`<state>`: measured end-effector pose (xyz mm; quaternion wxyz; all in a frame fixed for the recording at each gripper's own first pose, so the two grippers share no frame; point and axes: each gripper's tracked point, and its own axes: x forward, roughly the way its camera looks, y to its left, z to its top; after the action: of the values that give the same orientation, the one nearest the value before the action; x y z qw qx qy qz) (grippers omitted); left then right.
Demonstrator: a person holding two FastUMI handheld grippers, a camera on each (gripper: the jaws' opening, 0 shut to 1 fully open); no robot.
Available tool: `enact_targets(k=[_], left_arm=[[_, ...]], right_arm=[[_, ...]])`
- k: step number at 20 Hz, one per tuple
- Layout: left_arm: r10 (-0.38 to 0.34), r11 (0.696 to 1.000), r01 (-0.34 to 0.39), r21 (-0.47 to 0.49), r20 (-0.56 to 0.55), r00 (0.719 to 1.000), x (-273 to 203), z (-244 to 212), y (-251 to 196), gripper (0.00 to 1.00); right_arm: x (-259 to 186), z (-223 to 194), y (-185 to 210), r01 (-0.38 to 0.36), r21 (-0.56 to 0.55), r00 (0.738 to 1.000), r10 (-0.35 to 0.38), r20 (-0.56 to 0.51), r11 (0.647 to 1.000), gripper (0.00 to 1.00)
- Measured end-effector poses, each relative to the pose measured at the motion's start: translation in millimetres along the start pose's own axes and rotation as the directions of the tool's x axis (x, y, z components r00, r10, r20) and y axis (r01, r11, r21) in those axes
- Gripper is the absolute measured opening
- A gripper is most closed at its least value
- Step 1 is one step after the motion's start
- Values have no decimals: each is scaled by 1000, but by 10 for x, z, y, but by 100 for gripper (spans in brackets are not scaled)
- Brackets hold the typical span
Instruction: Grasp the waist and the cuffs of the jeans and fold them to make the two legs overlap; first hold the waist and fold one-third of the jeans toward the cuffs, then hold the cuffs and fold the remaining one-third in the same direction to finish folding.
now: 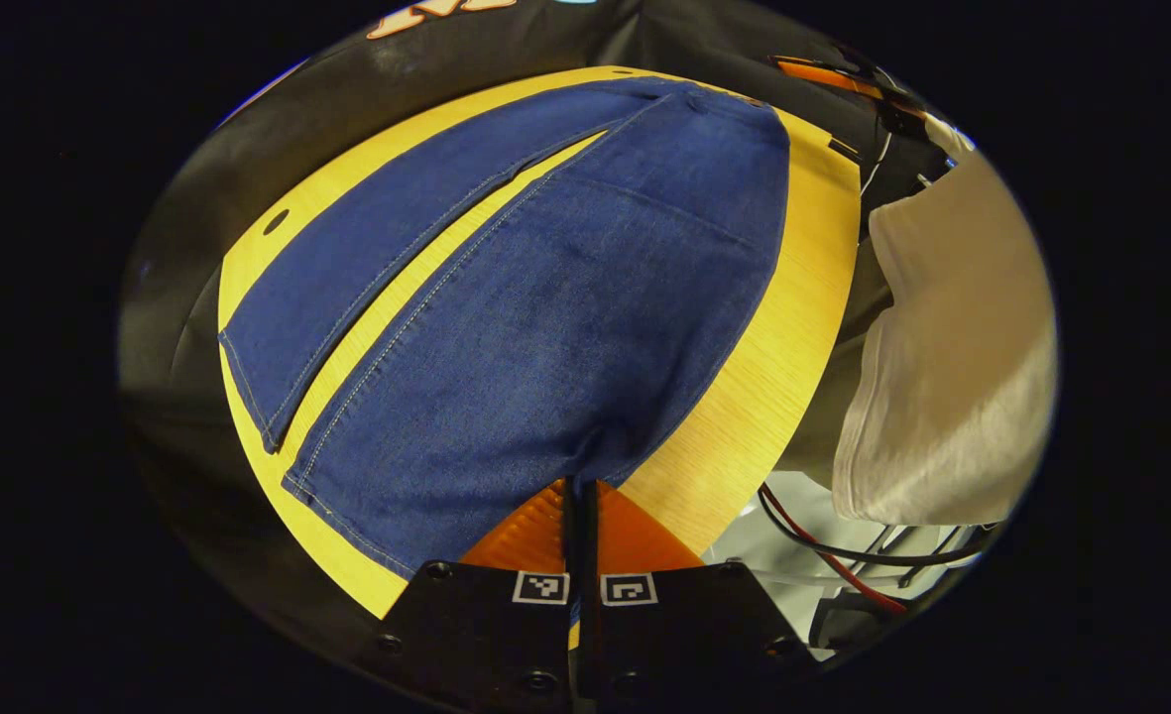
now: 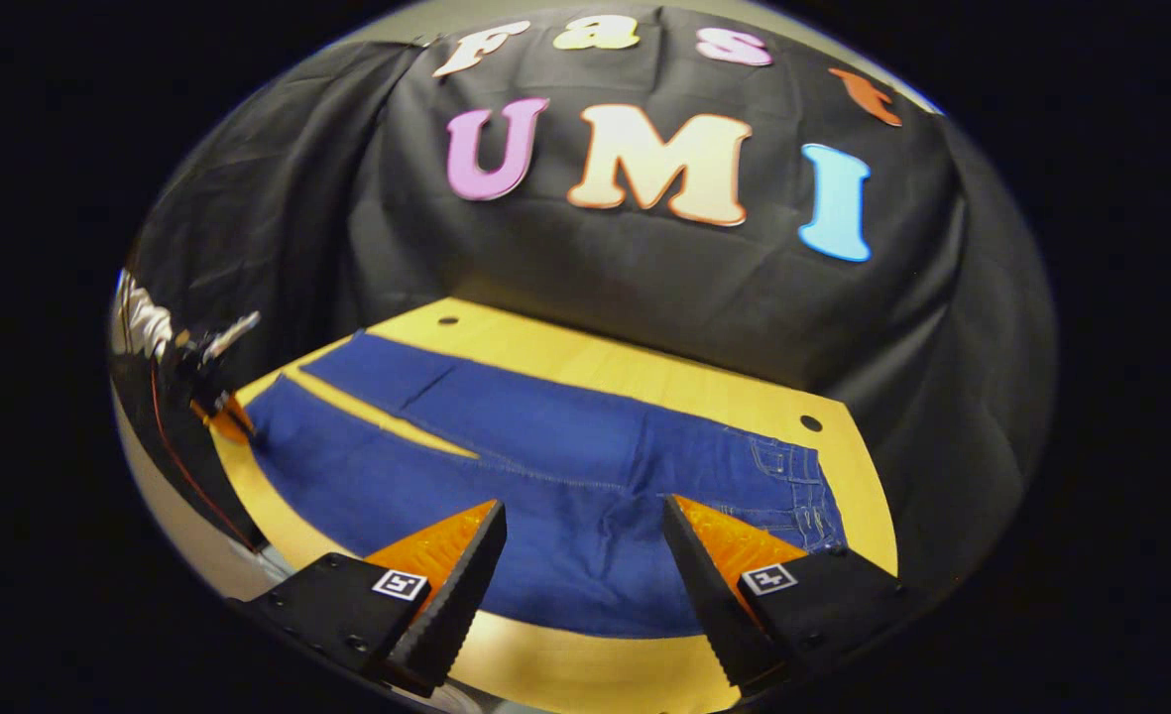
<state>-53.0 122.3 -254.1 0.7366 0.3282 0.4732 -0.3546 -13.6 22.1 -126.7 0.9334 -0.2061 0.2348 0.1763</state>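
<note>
Blue jeans (image 1: 565, 297) lie flat on the yellow wooden table (image 1: 744, 397), legs slightly apart, with the waist at the far end. My left gripper (image 1: 580, 486) is shut on the outer edge of the near leg at its cuff end, where the denim bunches between the fingers. In the right gripper view the jeans (image 2: 545, 446) run across the table (image 2: 644, 377), with the waist (image 2: 793, 486) at the right. My right gripper (image 2: 582, 506) hangs open over the near edge of the jeans by the hip, holding nothing. The left gripper (image 2: 218, 402) is small at the far left.
A person in a light shirt (image 1: 942, 347) stands at the table's right side in the left gripper view, with cables (image 1: 843, 565) below. Small holes (image 2: 811, 423) mark the table top. Black cloth (image 2: 644, 288) walls the back.
</note>
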Motion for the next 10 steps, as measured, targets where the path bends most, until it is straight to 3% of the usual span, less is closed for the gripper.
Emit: enact_targets(k=[5, 10], left_arm=[[41, 997, -44, -60, -54, 998, 12, 20, 28, 0], [58, 992, -69, -103, -103, 993, 27, 25, 60, 0]], right_arm=[[64, -535, -307, -172, -165, 969, 137, -206, 971, 99], [151, -1176, -788, -312, -273, 889, 178, -423, 910, 99]])
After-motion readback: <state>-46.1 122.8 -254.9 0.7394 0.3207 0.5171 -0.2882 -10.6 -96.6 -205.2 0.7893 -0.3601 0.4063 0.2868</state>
